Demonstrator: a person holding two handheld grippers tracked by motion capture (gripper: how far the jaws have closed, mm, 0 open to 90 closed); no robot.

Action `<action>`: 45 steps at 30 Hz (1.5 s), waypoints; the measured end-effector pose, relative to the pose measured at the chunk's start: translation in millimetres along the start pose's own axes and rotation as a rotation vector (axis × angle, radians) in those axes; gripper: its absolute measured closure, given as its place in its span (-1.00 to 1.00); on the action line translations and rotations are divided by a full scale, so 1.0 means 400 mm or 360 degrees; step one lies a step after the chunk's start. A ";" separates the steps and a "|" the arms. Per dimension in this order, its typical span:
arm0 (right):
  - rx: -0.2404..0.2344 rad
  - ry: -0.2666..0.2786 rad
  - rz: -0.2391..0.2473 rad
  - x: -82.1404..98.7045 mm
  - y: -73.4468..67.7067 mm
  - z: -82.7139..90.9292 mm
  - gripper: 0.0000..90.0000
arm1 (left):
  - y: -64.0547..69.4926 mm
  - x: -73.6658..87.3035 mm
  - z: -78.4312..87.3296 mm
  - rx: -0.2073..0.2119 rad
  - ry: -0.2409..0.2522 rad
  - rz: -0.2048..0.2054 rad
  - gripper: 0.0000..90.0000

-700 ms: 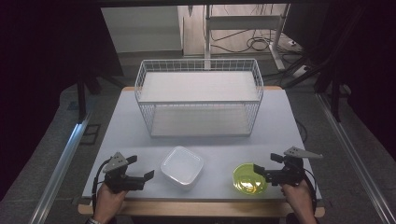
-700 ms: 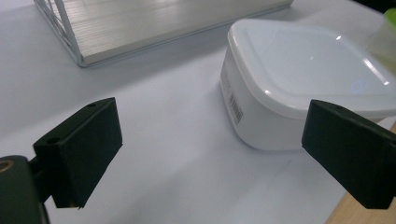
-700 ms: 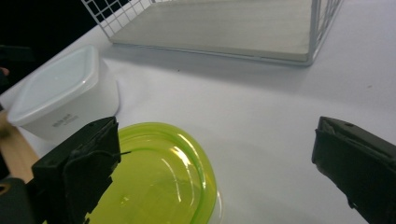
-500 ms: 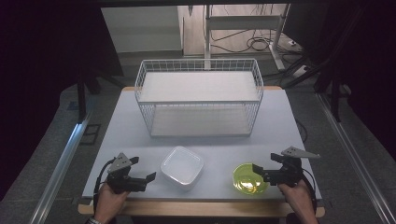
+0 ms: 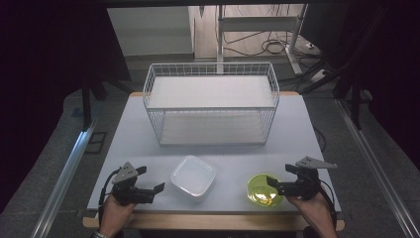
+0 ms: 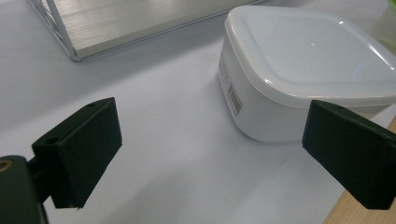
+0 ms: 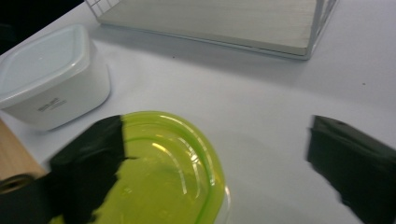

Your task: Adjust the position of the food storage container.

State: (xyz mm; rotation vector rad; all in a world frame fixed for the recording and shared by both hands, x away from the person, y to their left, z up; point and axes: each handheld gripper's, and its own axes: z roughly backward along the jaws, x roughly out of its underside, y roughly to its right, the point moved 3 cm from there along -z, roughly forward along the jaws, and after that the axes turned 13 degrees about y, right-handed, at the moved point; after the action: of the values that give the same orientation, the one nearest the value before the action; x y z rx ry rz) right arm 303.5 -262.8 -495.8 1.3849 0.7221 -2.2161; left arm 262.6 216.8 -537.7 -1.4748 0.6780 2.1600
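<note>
Currently both tools sit low in the high view, near the front edge of the counter. Left hand-held gripper: jaws spread, nothing between them, aimed toward the white lidded container, which stands at lower centre, just beside but apart from the jaws. In the left gripper view the container fills the upper right, lid on, label strip on its side wall; the right-hand jaw sits close to its wall, not touching as far as I can tell.

Right hand-held gripper: jaws released and wide, straddling the near rim of the green lidded bowl at lower right. In the right gripper view the bowl lies between the jaws, one pad overlapping its rim in the picture; no squeeze visible, so not grasped.

The white wire basket stands at upper centre, well apart from both containers, with nothing in it.

Judgement: approach step, pre-grasp on both sides. Next move calls for each gripper to advance until a container wall or rim lies squarely between its pads, then close. The bowl's low, slick rim likely needs a careful pinch.
</note>
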 end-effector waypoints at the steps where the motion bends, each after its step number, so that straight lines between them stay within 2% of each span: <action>1: -0.0013 -0.0018 0.0023 -0.004 -0.008 0.005 -0.54 | 0.000 0.000 0.000 0.0001 -0.0001 0.0002 -0.90; 5: -0.0065 -0.0046 0.0102 -0.011 -0.045 0.015 0.08 | -0.001 0.001 0.000 0.0001 -0.0002 0.0001 -0.90; 9: -0.0166 -0.0068 0.0216 -0.020 -0.091 0.027 0.60 | -0.003 0.001 -0.001 -0.0006 -0.0003 -0.0001 -0.89; 13: -0.0258 -0.0126 0.0257 -0.015 -0.128 0.032 0.96 | -0.002 0.001 0.000 -0.0006 -0.0001 -0.0005 -0.89; 21: -0.0413 -0.0232 0.0329 0.000 -0.184 0.030 1.00 | -0.002 0.002 -0.002 -0.0012 -0.0005 -0.0010 -0.89; 30: -0.0516 -0.0351 0.0382 0.030 -0.226 0.031 1.00 | -0.002 0.003 -0.003 -0.0015 -0.0015 -0.0021 -0.89; 36: -0.0480 -0.0412 0.0404 0.047 -0.219 0.017 1.00 | 0.000 0.003 -0.005 -0.0018 -0.0021 -0.0023 -0.89; 45: -0.0433 -0.0392 0.0390 0.046 -0.191 0.001 1.00 | 0.000 0.006 -0.008 -0.0021 -0.0042 -0.0034 -0.88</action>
State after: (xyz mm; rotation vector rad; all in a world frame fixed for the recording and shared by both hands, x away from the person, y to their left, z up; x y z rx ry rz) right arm 249.9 -205.4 -497.1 0.9899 0.6943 -1.9666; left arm 264.2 214.8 -540.9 -1.4514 0.6375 2.1677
